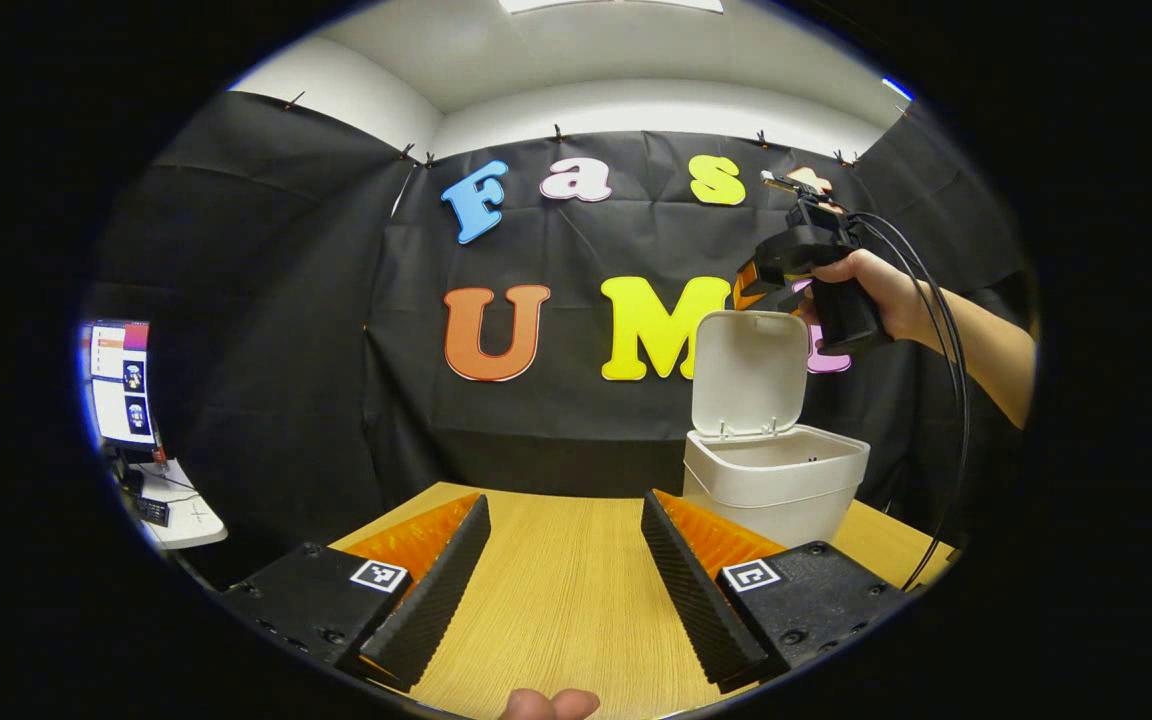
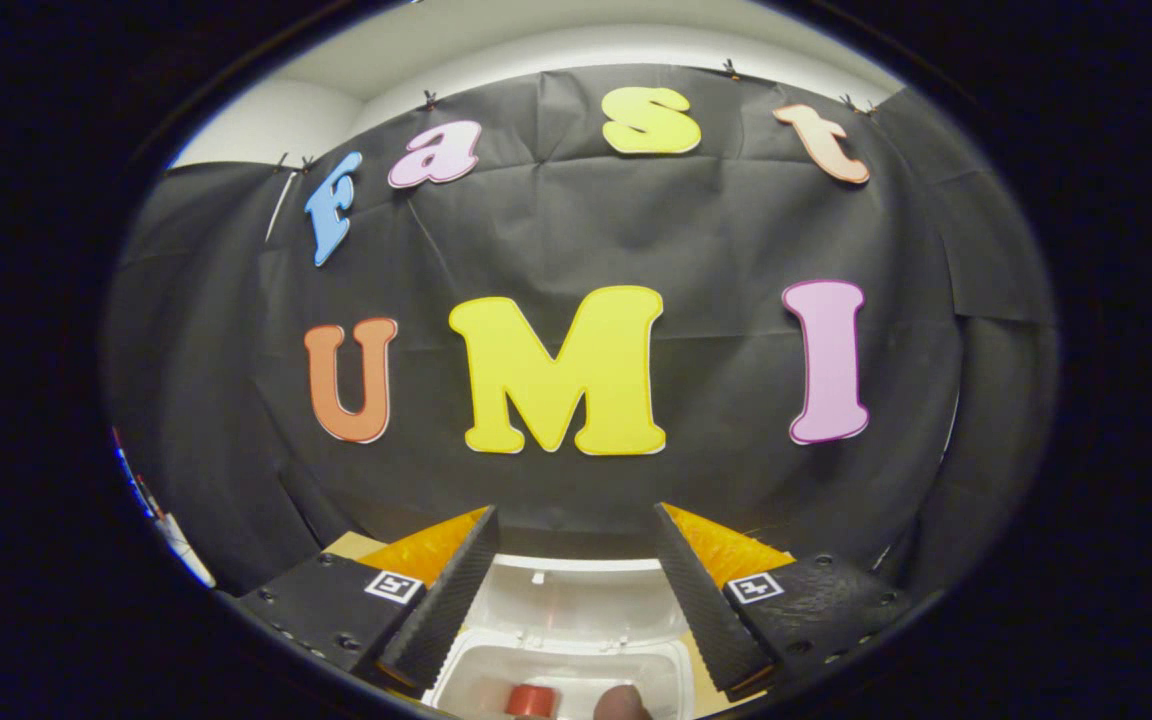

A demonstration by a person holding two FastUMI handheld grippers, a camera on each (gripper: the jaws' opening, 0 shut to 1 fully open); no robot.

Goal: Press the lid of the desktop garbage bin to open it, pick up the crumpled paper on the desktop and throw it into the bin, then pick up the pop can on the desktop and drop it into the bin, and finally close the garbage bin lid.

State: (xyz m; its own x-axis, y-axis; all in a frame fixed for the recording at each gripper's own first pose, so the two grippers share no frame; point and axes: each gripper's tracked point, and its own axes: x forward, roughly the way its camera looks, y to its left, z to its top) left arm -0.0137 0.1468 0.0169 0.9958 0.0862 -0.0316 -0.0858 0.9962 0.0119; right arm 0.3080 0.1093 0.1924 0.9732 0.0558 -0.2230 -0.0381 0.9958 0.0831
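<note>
Right gripper (image 2: 571,590) wide, empty, directly above open bin (image 2: 561,675); pop can (image 2: 533,699) inside. Left gripper (image 1: 564,580) wide, empty, over tabletop (image 1: 566,600).

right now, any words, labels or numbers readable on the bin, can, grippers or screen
bin: no text on it.
can: red top in view, no text to read.
left gripper, right gripper: square coded markers, no letters.
screen: too small and blurred to read.

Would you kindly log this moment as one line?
bin: lid open | right gripper: open above bin | left gripper: open, empty
</note>
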